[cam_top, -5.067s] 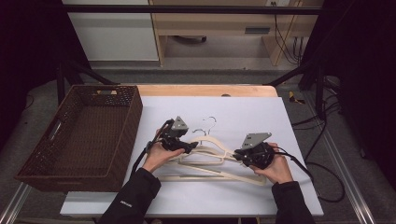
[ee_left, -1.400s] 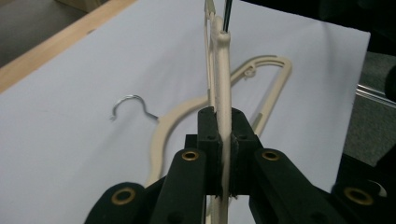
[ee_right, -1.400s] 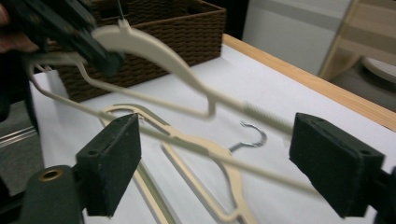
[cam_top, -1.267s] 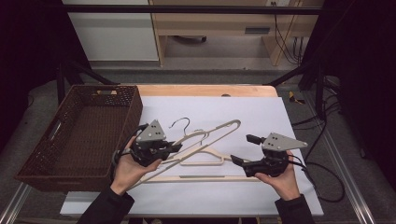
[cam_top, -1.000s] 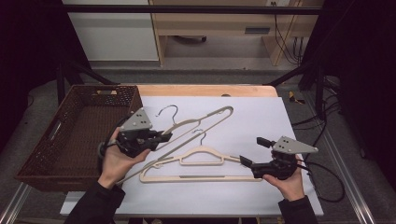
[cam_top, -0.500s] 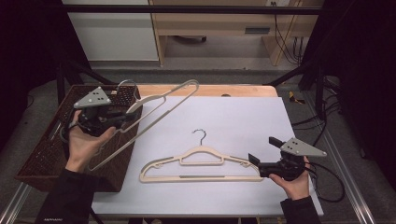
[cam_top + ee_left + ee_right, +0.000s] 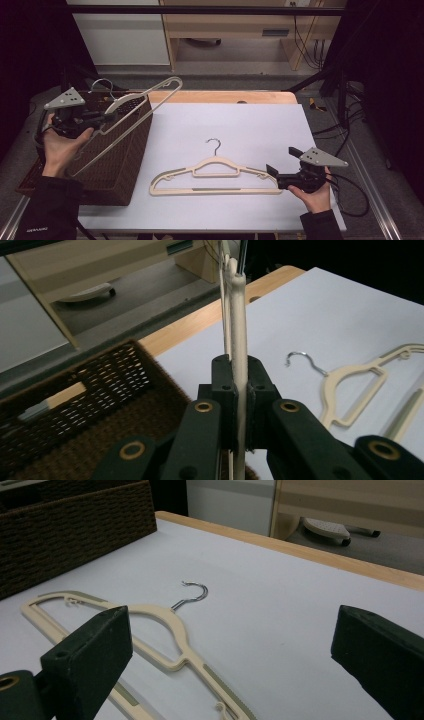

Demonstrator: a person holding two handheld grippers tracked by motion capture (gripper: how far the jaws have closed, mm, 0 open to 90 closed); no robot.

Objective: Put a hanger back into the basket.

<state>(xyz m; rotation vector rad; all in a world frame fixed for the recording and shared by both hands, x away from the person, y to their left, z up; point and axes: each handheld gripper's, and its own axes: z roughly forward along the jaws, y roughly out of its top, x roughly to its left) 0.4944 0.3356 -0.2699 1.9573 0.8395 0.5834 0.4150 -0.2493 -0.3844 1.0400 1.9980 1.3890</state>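
Covering table [image 7: 240,120] – white sheet; left gripper [image 7: 102,118] clamps hanger [image 7: 150,102], right gripper [image 7: 272,172] wide.

The wicker basket [image 7: 115,165] hides the held hanger's [image 7: 131,115] lower end; the flat hanger [image 7: 165,645] runs off the bottom edge.

Light from above brightens the white table [image 7: 250,125]; the surroundings stay dark. The pictures are soft, with near jaws blurred.

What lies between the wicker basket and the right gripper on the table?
In the high view, a cream hanger lies flat on the white tabletop between the basket and the open right gripper, its hook pointing away from the person.
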